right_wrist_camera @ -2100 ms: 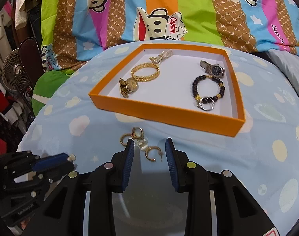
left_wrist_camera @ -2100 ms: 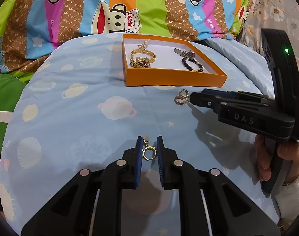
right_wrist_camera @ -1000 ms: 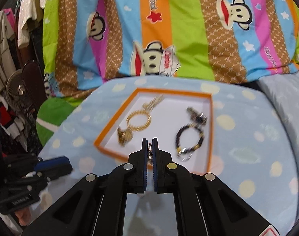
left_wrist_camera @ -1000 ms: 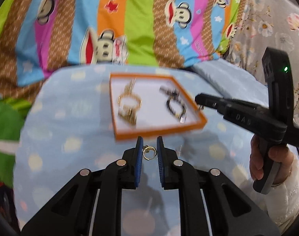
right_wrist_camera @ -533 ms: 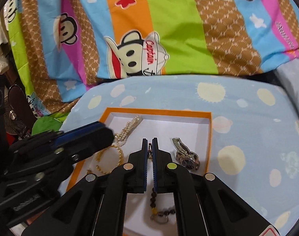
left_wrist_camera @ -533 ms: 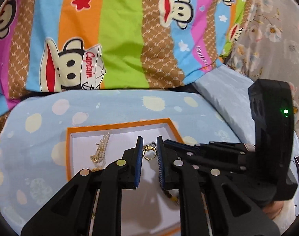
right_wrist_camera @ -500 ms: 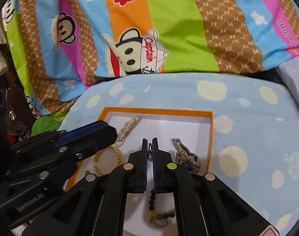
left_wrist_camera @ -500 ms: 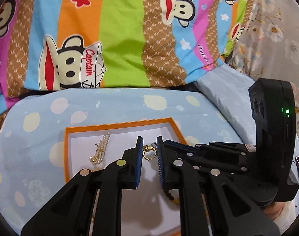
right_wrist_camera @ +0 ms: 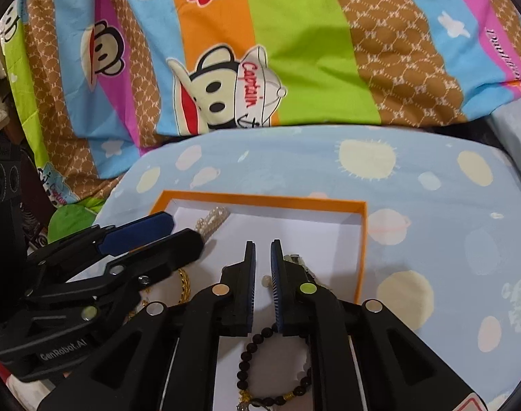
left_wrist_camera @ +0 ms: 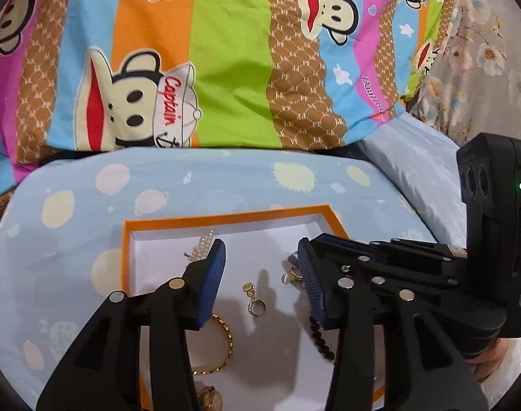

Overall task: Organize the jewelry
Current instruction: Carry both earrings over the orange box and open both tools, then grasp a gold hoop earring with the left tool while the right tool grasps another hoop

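gold earring [left_wrist_camera: 254, 303] lying loose in orange box [left_wrist_camera: 226, 218] | left claw [left_wrist_camera: 262, 282] opening, nothing gripped | right claw [right_wrist_camera: 263, 282] opening, slightly apart, grip unclear

the right gripper [right_wrist_camera: 262, 263] is hanging over the orange tray [right_wrist_camera: 360, 239], its jaws opening with a small pale earring [right_wrist_camera: 266, 280] showing in the gap, lying apart from both pads. the left gripper [right_wrist_camera: 178, 231] is reaching in from the left beside a pearl strand [right_wrist_camera: 212, 217]. a dark bead bracelet [right_wrist_camera: 270, 366] is lying below, on the tray's white floor
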A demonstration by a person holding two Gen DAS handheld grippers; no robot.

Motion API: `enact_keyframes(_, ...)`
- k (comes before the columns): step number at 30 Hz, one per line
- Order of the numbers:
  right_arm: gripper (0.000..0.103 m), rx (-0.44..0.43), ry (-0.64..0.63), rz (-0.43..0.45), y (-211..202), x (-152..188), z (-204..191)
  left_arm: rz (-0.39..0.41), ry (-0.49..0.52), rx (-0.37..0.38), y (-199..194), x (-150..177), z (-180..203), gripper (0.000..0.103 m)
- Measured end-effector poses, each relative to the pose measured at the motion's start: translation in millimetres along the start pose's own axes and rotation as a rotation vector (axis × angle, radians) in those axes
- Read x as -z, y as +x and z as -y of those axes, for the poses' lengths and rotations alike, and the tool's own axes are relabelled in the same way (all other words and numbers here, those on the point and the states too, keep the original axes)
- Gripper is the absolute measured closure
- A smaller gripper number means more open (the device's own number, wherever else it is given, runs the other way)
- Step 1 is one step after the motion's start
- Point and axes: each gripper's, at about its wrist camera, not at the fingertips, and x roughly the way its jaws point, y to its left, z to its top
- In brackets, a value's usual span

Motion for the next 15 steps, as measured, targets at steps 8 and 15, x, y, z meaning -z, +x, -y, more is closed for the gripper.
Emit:
enact_keyframes(8,0.088,0.115,-0.109,0.152,-96.0,53.6,-22.3,0.121,0.125,-0.157,-89.0,36.6,18.9,0.061)
enact_keyframes(15,0.084,0.149,-0.147,0.130,-125.3,142.7,-45.4,0.077,0.153,-0.260,-120.4,116.6,22.8,0.061)
